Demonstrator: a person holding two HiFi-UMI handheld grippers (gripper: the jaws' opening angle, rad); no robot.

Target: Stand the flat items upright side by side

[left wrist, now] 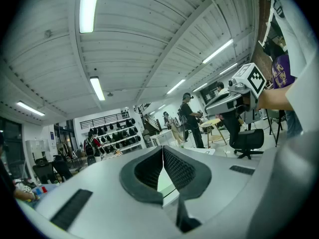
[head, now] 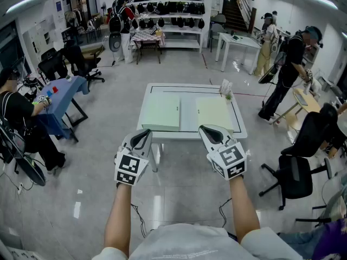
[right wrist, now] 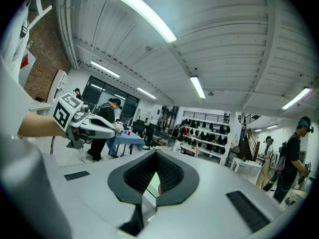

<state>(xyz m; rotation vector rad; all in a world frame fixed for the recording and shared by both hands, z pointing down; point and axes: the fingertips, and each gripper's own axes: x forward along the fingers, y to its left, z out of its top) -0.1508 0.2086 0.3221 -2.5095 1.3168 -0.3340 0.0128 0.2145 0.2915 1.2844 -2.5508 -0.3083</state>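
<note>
Two flat, book-like items lie side by side on the white table point(head: 187, 89): a pale green one point(head: 161, 111) on the left and a pale yellow-green one point(head: 214, 113) on the right. Both lie flat. My left gripper point(head: 143, 135) hovers in the air short of the table's near edge, shut and empty. My right gripper point(head: 209, 130) is level with it, also shut with nothing held. In the left gripper view the jaws point(left wrist: 162, 156) meet along a thin line. The right gripper view shows the same closed pair point(right wrist: 156, 164).
A small white-and-green object point(head: 226, 88) stands at the table's far right corner. A black office chair point(head: 295, 175) is on the right, and a blue table point(head: 59, 93) with a seated person on the left. People stand at the back right, near another white table point(head: 238, 39).
</note>
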